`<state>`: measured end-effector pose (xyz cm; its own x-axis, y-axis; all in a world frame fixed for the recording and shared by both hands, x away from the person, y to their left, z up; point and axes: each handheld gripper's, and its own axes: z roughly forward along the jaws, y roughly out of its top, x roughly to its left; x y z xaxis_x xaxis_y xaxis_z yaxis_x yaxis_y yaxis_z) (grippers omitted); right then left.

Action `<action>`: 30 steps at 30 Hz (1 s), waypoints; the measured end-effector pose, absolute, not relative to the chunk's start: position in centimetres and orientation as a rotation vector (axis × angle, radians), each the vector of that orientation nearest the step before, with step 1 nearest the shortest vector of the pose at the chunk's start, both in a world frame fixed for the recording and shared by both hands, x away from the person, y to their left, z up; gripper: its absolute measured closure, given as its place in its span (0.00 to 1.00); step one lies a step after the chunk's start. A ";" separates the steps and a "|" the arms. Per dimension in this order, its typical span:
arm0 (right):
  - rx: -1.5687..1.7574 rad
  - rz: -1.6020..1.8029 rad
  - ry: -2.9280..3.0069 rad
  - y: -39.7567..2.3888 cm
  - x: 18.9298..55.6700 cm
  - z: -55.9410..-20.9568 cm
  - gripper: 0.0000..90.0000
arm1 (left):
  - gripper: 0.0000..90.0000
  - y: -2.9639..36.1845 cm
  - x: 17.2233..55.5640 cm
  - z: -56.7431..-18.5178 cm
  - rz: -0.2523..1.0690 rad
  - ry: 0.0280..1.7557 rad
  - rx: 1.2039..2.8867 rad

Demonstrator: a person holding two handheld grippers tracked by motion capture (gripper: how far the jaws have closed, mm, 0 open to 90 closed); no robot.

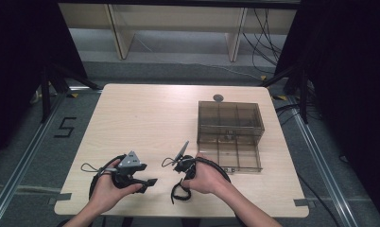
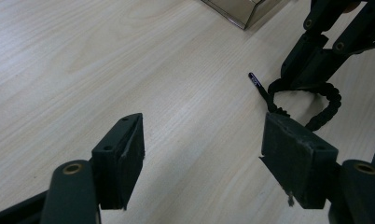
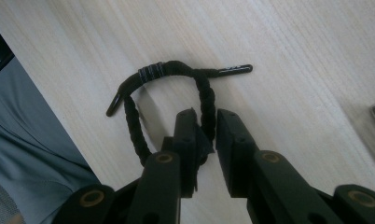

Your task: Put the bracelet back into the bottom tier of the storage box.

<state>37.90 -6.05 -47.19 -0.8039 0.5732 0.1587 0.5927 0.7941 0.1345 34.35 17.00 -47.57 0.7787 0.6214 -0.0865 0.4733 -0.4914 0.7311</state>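
Note:
A black braided cord [image 3: 176,70] with shiny tipped ends lies in a loop on the light wooden table [image 1: 145,118] near its front edge. My right gripper [image 3: 206,114] points down at it, and one strand of the loop runs up between its two jaws. The jaws stand only a little wider than the strand, with a thin gap on one side. In the left gripper view the cord [image 2: 325,100] curls under the right gripper [image 2: 307,65]. My left gripper [image 2: 204,135] hovers to the left with its jaws wide open and nothing between them.
A smoky transparent compartment box [image 1: 230,127] stands on the right half of the table, just beyond the right hand. A small grey disc [image 1: 219,98] lies behind it. Both forearms come in over the front edge.

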 end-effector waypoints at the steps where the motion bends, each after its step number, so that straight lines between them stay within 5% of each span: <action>1: -0.972 -0.252 -2.857 -5.9 37.8 -47.2 0.87 | 0.33 17.0 34.4 -47.6 0.242 0.809 2.182; 30: -1.006 -0.234 -2.853 -6.0 37.7 -46.7 0.94 | 0.33 17.0 34.3 -47.6 0.237 0.829 2.165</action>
